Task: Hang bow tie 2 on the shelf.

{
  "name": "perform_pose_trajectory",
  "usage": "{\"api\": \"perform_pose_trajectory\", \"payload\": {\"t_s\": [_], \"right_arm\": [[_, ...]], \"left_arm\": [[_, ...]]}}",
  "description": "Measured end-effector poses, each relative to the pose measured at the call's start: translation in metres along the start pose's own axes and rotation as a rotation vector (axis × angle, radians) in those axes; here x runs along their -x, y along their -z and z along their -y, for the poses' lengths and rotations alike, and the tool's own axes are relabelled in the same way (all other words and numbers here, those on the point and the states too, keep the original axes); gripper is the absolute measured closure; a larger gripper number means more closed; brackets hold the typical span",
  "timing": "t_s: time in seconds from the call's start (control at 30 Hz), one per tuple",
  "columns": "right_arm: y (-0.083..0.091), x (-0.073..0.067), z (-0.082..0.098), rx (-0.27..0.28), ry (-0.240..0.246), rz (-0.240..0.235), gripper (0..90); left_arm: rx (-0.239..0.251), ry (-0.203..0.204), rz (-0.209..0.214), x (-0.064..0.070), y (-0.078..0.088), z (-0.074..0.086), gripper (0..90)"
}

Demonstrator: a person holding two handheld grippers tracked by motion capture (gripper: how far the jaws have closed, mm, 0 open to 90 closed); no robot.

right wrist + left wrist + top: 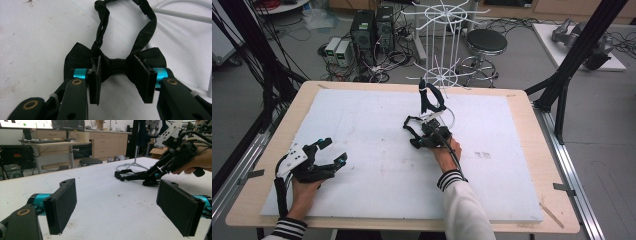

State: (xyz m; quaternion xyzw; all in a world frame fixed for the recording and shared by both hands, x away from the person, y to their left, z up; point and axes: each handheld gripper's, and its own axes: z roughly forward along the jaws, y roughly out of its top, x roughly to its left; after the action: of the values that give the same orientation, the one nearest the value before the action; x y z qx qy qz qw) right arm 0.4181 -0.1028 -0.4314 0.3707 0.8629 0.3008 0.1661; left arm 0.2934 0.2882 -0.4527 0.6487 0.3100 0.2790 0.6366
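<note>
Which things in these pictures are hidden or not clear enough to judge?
- Right gripper view: whether the right tongs already press the bow tie; the pads stand at both sides of its knot, contact unclear.
- Same view: the strap's upper end, cut off by the top edge.
- High view: the bow tie, small and partly under the tongs.
- Left gripper view: the white stand's top, cut off.

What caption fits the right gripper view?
Right tongs straddle the knot of a black bow tie lying on the white table.
</note>
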Motion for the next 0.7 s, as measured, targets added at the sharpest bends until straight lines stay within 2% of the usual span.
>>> {"api": "perform_pose_trajectory", "payload": {"t_s": [0.3,0.7], "right_arm": [[0.0027,-0.0032,-0.0014,-0.023,0.017,0.021,73.1],[0.0035,-0.0052,-0.0019,-0.028,0.036,0.033,75.6]], "left_arm": [[0.003,-0.003,0.0,-0.0001,0.0001,0.0,17.0],[0.001,-0.001,0.002,-0.0003,0.0004,0.0,17.0]]}}
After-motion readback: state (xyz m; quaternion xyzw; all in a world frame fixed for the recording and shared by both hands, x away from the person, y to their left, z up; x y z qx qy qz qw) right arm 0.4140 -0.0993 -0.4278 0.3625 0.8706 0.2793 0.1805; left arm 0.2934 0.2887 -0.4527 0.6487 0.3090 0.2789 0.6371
